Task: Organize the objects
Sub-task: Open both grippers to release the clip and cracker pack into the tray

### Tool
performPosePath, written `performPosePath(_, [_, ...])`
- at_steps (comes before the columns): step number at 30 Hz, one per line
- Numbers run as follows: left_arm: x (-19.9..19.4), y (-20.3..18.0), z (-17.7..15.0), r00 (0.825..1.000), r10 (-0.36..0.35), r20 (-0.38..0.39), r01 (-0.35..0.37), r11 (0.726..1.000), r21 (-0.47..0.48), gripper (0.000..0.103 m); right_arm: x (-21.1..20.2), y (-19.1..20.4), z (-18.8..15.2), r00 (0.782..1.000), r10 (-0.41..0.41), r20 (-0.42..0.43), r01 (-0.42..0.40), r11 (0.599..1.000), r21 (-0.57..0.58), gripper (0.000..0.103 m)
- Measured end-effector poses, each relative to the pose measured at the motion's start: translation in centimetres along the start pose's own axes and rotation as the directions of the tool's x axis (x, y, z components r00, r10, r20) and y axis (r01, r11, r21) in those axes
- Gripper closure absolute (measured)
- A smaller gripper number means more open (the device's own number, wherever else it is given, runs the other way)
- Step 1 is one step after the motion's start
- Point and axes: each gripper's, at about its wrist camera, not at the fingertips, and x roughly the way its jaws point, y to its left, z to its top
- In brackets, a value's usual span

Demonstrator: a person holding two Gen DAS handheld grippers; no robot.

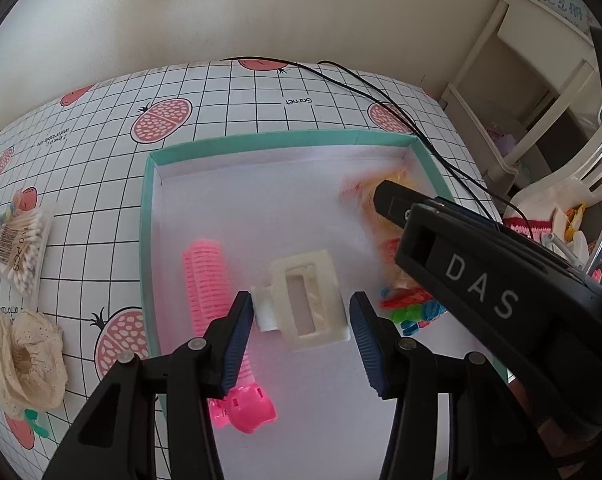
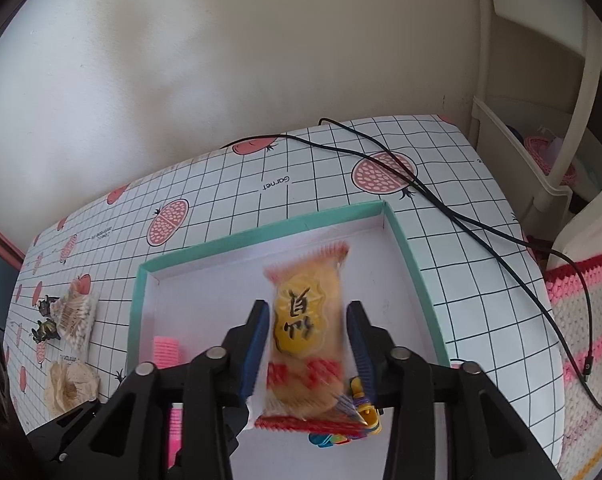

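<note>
L tool [image 1: 301, 328]: open, straddling cream hair clip [image 1: 307, 300] in teal tray [image 1: 147, 240] | R tool [image 2: 309, 344]: open round snack packet [image 2: 305, 328], grip unclear

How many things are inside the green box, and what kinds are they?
Pink hair roller: 1
Cream hair claw clip: 1
Hot pink clip: 1
Snack packet, between the right tool's fingers: 1
Heap of small colourful clips: 1 heap, too jumbled to count
Total in the green box: 5, taking the heap as one
</note>
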Motion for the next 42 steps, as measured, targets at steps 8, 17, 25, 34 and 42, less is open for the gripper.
performPosePath(8, [-1.3,0.1,0.8,1.0,-0.004,0.024,0.004,1.0,-0.001,0.052,-1.4,0.0,0.7,1.0,0.002,0.031,-0.002,1.0,-0.001,0.056])
performPosePath(17, [-2.7,1.0,1.3,0.998,-0.003,0.058,0.005,1.0,-0.026,0.052,-2.1,-0.3,0.9,0.999,-0.003,0.038,0.003,1.0,0.008,0.057])
performPosePath(25, [-2.4,3.2,1.3,0.996,0.055,0.068,-0.049,0.995,-0.087,0.047,-0.7,-0.3,0.2,1.0,-0.016,-0.014,0.017,1.0,0.003,0.053])
performPosePath(34, [-3.3,6.8,1.2,0.978,0.181,0.105,-0.157,0.966,-0.204,0.028,-0.5,0.2,0.0,1.0,-0.02,-0.02,0.02,1.0,-0.018,0.029])
performPosePath(42, [-4.2,8.5,1.3,0.962,0.233,0.144,-0.191,0.947,-0.257,0.008,-0.6,0.5,0.0,1.0,-0.012,-0.011,0.012,0.999,-0.032,0.005])
